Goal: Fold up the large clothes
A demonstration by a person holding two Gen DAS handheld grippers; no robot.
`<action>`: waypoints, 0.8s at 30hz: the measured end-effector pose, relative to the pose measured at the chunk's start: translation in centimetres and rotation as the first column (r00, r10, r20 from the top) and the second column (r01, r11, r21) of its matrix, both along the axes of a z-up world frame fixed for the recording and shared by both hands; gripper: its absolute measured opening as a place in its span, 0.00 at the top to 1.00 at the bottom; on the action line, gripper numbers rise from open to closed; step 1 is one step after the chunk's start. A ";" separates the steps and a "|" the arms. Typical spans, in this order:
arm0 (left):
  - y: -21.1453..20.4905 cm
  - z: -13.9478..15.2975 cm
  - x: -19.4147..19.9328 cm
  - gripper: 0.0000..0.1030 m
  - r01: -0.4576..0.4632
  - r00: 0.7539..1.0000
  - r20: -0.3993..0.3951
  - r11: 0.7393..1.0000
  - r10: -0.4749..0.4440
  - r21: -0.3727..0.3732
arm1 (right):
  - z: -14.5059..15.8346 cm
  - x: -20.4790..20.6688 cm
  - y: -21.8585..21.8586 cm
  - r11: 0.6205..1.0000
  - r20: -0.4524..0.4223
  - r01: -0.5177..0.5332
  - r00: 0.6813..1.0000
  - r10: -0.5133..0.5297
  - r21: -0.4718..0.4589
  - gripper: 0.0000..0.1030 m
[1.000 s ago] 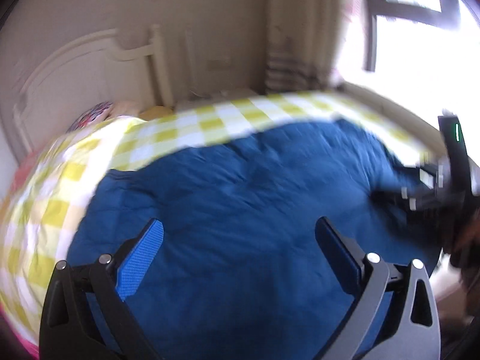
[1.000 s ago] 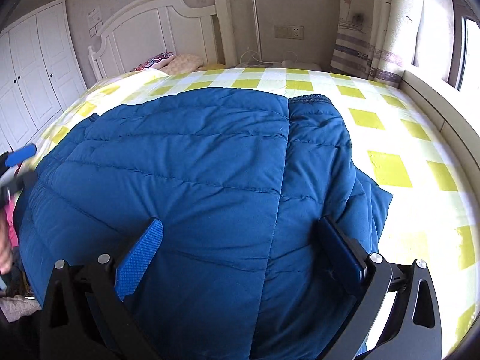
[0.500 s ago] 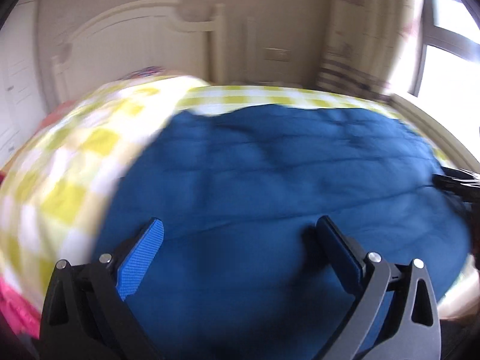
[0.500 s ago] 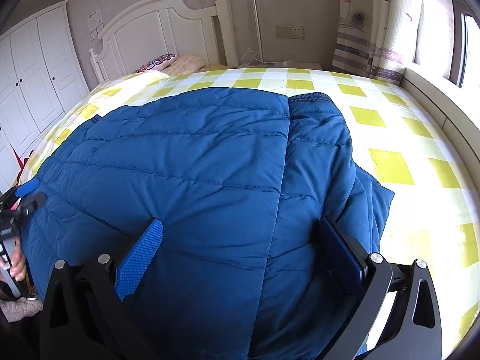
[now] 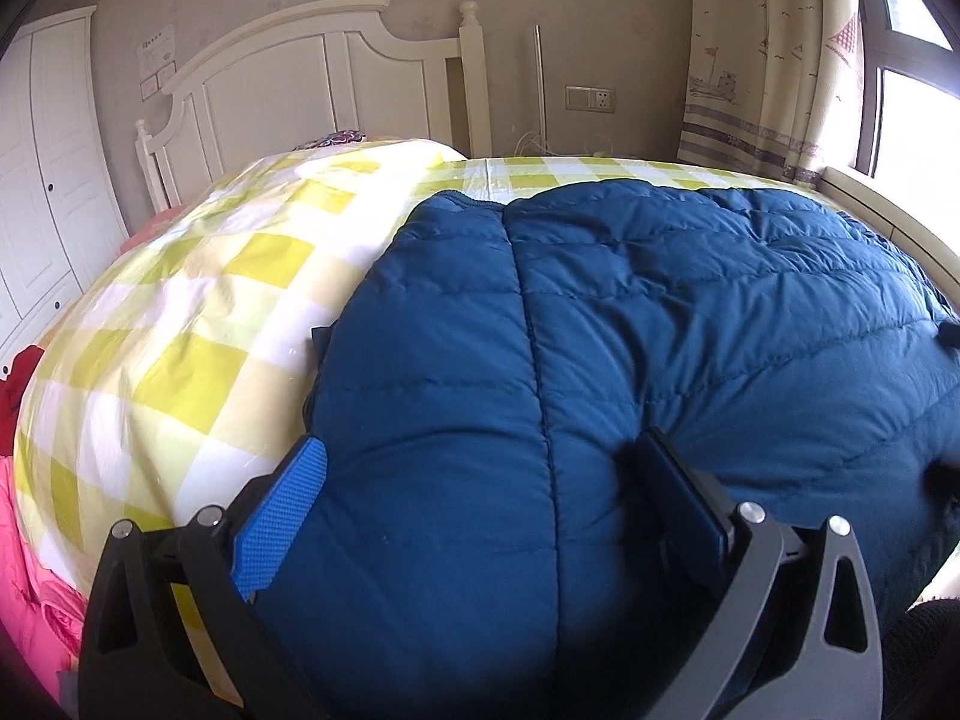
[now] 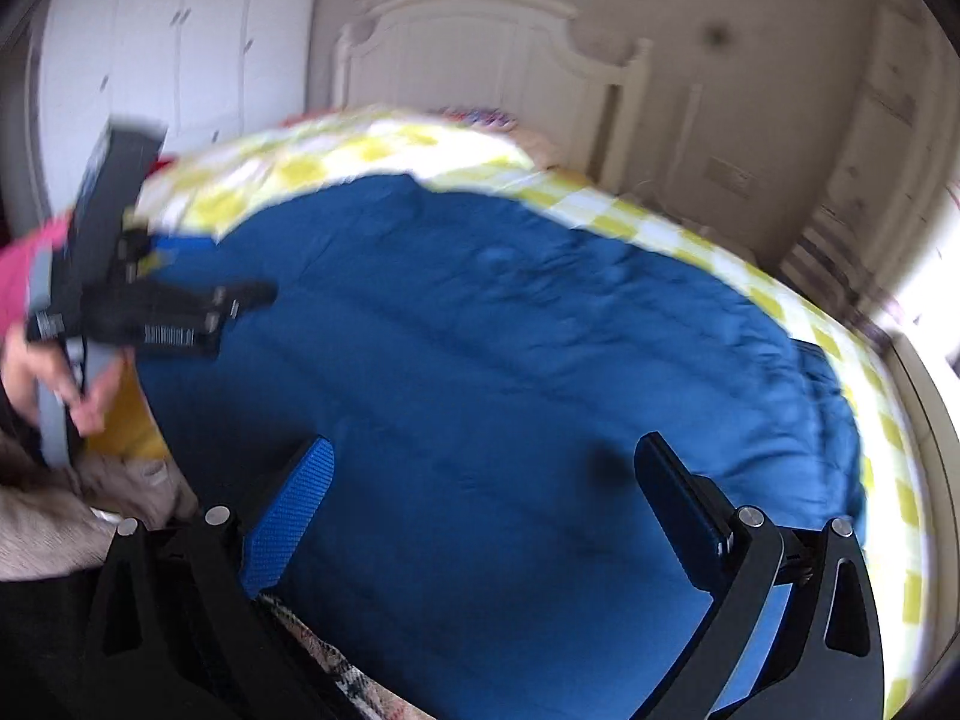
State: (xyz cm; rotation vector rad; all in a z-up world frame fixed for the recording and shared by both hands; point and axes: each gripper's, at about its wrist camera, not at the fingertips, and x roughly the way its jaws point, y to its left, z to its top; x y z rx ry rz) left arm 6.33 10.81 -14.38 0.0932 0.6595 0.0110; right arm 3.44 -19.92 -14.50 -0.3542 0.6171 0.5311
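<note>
Both my grippers, left [image 5: 480,468] and right [image 6: 486,468], hang wide open and empty over the blue jacket [image 5: 660,312] spread on the checked bed [image 5: 198,312].

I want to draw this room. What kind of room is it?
Most likely a bedroom: a bed with a white headboard, a wardrobe, and a window curtain.

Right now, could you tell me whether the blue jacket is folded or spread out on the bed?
Partly folded: the jacket lies flat, one side panel turned over along a straight seam.
</note>
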 end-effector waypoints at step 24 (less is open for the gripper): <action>-4.4 5.5 -1.2 0.03 0.111 0.993 0.048 0.994 -0.112 0.017 | -5.1 -8.4 -29.2 0.653 -0.281 0.482 0.875 -0.394 0.584 0.26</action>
